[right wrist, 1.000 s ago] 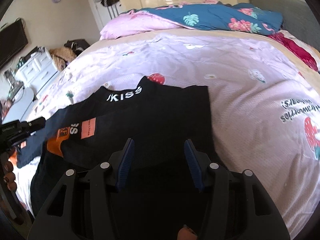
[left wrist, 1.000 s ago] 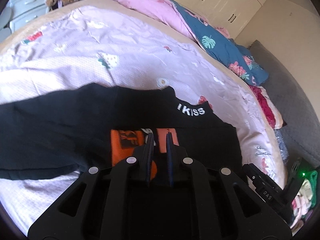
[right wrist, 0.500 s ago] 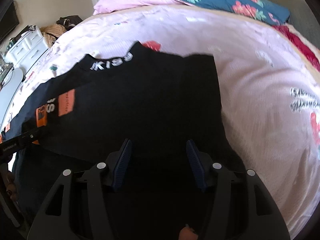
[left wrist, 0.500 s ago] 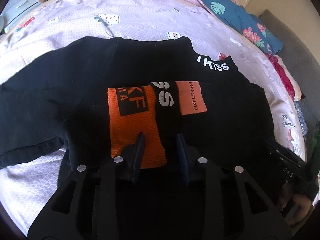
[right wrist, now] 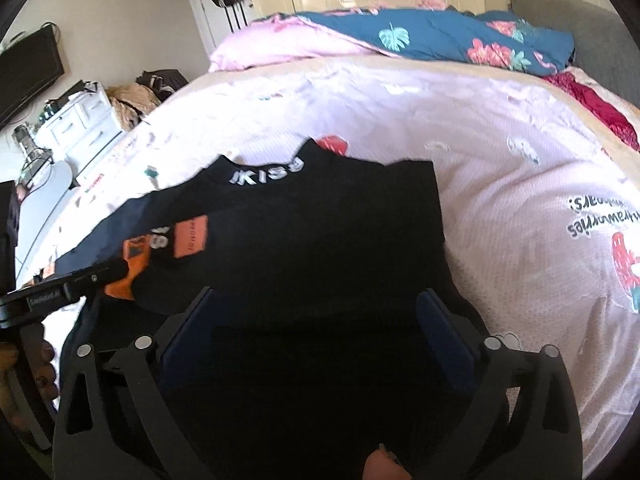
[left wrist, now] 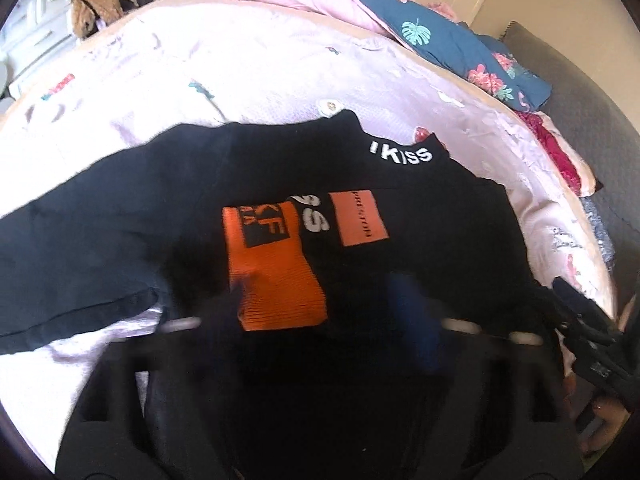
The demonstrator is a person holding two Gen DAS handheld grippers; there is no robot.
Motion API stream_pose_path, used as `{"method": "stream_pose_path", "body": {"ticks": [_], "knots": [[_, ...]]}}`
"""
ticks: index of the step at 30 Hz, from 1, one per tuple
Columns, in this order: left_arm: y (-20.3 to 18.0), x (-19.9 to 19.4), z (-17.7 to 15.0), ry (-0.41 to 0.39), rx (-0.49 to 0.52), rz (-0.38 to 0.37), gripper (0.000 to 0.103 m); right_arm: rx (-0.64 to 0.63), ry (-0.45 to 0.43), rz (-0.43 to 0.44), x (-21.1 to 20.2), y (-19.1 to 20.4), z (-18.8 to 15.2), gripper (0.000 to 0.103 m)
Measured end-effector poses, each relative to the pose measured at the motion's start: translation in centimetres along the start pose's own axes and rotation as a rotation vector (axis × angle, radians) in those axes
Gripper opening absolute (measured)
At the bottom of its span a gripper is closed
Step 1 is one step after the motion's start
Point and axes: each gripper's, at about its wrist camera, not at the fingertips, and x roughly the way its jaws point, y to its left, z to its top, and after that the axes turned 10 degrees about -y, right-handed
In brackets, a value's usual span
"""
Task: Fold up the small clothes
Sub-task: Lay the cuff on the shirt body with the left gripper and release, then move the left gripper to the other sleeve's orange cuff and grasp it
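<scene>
1. black top [left wrist: 420, 216] lies partly folded on the bed [left wrist: 260, 64].
2. left gripper [left wrist: 324, 300] and right gripper [right wrist: 316, 312]: jaws opening, nothing pinched.
3. looks soft, light, floppy; probably best grabbed at the hem corners.

There is one black knitted garment [left wrist: 192, 216] with white letters at the collar, and on it I count two orange patches: one large ribbed orange panel [left wrist: 276, 280] and one smaller flat orange rectangular label [left wrist: 362, 218]. It lies on one bed with a pale pink printed sheet [right wrist: 500, 184], where one blue quilt with a flower and leaf pattern [right wrist: 440, 36] and one plain pink pillow or blanket [right wrist: 256, 48] are piled (which of the two I cannot tell). Two black grippers with blue pads are present, the left one [left wrist: 324, 312] and the right one [right wrist: 316, 320], and one white chest of drawers [right wrist: 80, 128] stands beside the bed.
</scene>
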Motion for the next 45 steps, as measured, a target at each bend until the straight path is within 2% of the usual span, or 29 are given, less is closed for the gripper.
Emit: {"method": "stream_pose_path", "body": {"ticks": [4, 23, 34, 45], "knots": [[0.4, -0.8, 0.2, -0.018, -0.009, 0.007, 0.094, -0.027, -0.017, 0.007, -0.9, 1.1, 0.3, 0.099], [4.1, -4.3, 0.2, -0.059, -0.069, 0.048, 0.094, -0.135, -0.037, 0.041, -2.3, 6.8, 1.0, 0.099], [7.1, -6.7, 0.0, -0.103, -0.132, 0.088, 0.094, -0.216, -0.039, 0.102, -2.3, 11.5, 1.1, 0.099], [11.3, -9.1, -0.3, -0.134, -0.202, 0.164, 0.094, -0.285, -0.042, 0.171, -2.0, 16.2, 1.6, 0.099]]}}
